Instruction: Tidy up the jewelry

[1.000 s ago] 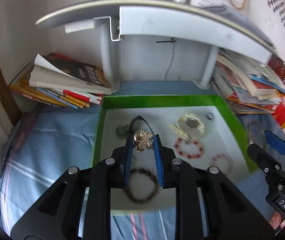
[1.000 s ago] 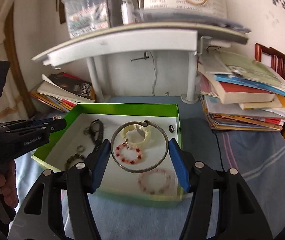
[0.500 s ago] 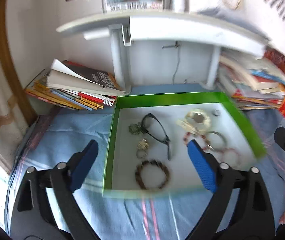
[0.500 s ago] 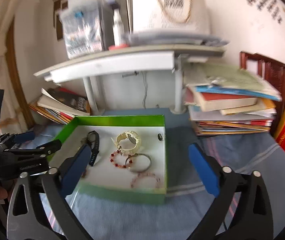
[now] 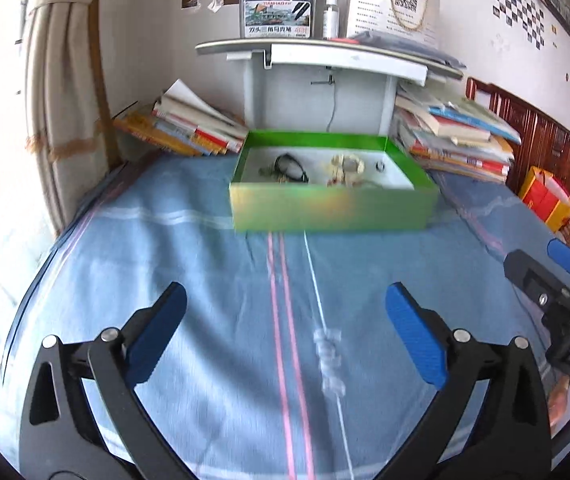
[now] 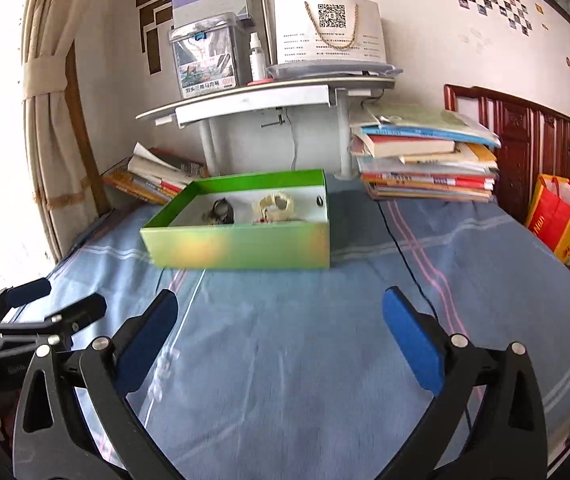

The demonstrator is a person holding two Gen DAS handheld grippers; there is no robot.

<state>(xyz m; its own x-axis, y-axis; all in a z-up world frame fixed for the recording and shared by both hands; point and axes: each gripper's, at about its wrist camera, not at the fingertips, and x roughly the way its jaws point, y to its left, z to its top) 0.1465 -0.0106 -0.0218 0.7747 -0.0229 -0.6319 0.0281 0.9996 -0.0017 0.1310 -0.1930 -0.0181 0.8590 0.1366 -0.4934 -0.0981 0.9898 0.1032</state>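
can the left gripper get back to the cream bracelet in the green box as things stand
Probably yes. The left gripper is open with nothing between its pads, and only bare blue cloth lies between it and the green box. The box is open-topped, so the cream bracelet looks reachable over the near wall.

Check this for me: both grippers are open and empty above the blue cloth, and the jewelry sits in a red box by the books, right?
Not quite: the box holding the jewelry is green, as the right wrist view shows. The rest holds.
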